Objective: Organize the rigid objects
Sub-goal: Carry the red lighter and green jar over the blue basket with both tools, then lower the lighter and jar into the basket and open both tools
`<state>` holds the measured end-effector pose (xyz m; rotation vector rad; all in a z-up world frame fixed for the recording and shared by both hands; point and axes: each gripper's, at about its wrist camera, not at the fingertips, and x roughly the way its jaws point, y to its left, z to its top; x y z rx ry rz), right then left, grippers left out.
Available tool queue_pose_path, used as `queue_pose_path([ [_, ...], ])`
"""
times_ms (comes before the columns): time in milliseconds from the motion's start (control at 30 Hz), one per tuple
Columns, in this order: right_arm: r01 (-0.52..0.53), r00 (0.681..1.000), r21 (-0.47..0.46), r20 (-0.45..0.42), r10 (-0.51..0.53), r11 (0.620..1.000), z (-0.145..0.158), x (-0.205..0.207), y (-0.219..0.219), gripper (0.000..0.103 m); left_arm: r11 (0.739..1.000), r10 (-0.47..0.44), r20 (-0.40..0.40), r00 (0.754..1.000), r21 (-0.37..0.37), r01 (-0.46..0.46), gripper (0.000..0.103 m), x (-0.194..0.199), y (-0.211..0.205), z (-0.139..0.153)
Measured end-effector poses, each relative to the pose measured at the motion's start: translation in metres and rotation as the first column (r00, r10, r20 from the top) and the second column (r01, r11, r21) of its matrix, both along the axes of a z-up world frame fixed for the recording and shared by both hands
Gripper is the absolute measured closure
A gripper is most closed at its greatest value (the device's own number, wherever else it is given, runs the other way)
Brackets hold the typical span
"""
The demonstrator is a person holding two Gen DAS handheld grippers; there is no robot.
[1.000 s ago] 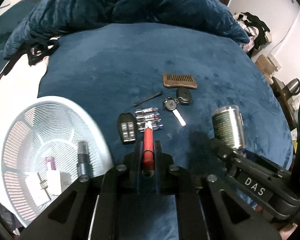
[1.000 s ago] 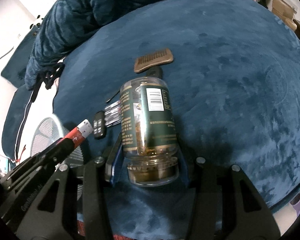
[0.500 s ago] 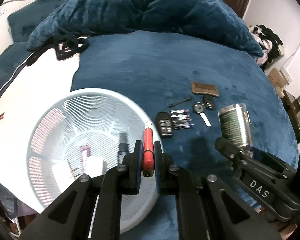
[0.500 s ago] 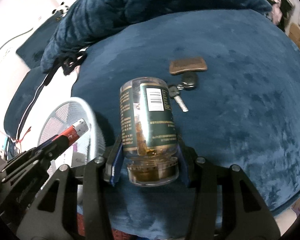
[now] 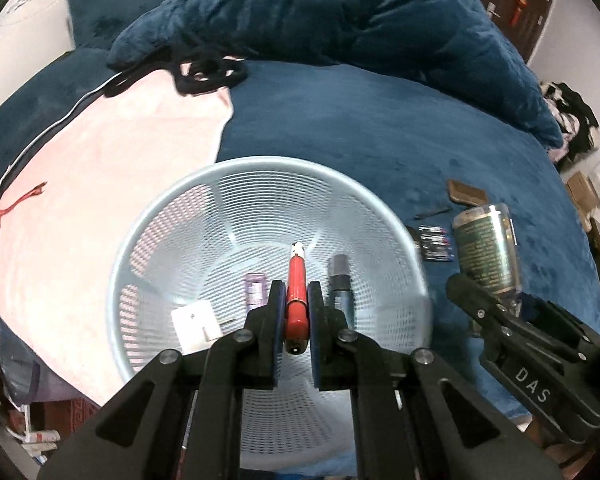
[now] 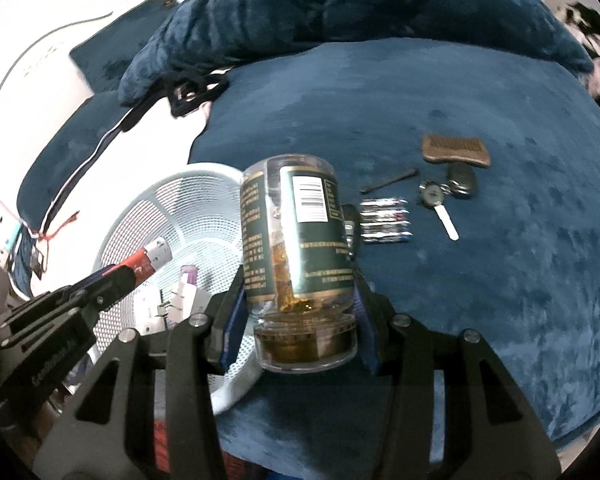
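One white mesh basket [image 5: 172,216] is seen, with three items in it: one purple tube [image 5: 255,290], one grey spray bottle [image 5: 341,280], one white adapter [image 5: 194,322]. One red lighter [image 5: 297,300], one jar [image 6: 296,240], one comb [image 6: 456,150], two keys [image 6: 440,200], one battery pack [image 6: 386,220] are counted.

Left claw [image 5: 296,312]: black plastic, two long fingers [image 5: 274,320], blue pads on inner sides. Wide black arms behind, each with triangle hole cut through. Round silver screws at joints.

Right claw [image 6: 300,312]: same black build, blue pads on fingers [image 6: 370,344], silver screws, triangle holes in arms. Seen from left camera, its side has white letters "DAS". Left claw's side also has white letters, too blurry to read.
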<state>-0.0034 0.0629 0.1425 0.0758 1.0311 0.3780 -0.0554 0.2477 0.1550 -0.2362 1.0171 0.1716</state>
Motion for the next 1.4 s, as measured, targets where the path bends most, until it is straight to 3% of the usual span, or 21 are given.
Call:
queue_pose_path([
  [400, -0.067, 0.998, -0.005, 0.001, 0.067, 0.998, -0.008, 0.011, 0.032, 0.055, 0.993, 0.113, 0.002, 0.994, -0.036, -0.112, 0.094, -0.004, 0.053, -0.012],
  [900, -0.11, 0.994, -0.001, -0.028, 0.11, 0.994, -0.021, 0.015, 0.056, 0.055, 0.992, 0.118, -0.018, 0.993, -0.048, -0.118, 0.094, 0.007, 0.064, -0.025],
  [1000, -0.133, 0.991, 0.061, -0.02, 0.134, 0.989, -0.02, 0.017, 0.056, 0.054, 0.991, 0.121, 0.003, 0.993, -0.048, -0.121, 0.094, 0.008, 0.067, -0.024],
  [1033, -0.137, 0.99, 0.097, -0.016, 0.139, 0.986, -0.017, 0.017, 0.056, 0.054, 0.991, 0.127, 0.011, 0.992, -0.047, -0.126, 0.086, 0.007, 0.068, -0.024],
  [1067, -0.137, 0.99, 0.111, -0.013, 0.139, 0.984, -0.016, 0.017, 0.055, 0.052, 0.99, 0.133, 0.013, 0.991, -0.048, -0.132, 0.056, 0.007, 0.069, -0.024],
  [1100, -0.134, 0.991, 0.119, -0.003, 0.135, 0.984, -0.014, 0.016, 0.054, 0.044, 0.989, 0.14, 0.014, 0.99, -0.051, -0.14, 0.041, 0.006, 0.071, -0.024],
  [1133, -0.129, 0.992, 0.121, 0.009, 0.129, 0.984, -0.011, 0.014, 0.052, 0.039, 0.986, 0.155, 0.021, 0.988, -0.059, -0.154, 0.018, 0.004, 0.073, -0.022],
  [1167, -0.127, 0.992, 0.122, 0.016, 0.126, 0.984, -0.01, 0.013, 0.051, 0.038, 0.985, 0.163, 0.025, 0.986, -0.061, -0.161, 0.008, 0.004, 0.075, -0.021],
  [1300, -0.102, 0.995, 0.119, 0.019, 0.1, 0.988, -0.006, 0.011, 0.042, 0.036, 0.982, 0.188, 0.013, 0.982, -0.011, -0.188, 0.003, 0.0, 0.077, -0.017],
  [1400, -0.082, 0.997, 0.123, -0.003, 0.083, 0.989, -0.007, 0.011, 0.037, 0.022, 0.979, 0.202, -0.003, 0.979, 0.021, -0.201, 0.001, -0.004, 0.076, -0.017],
])
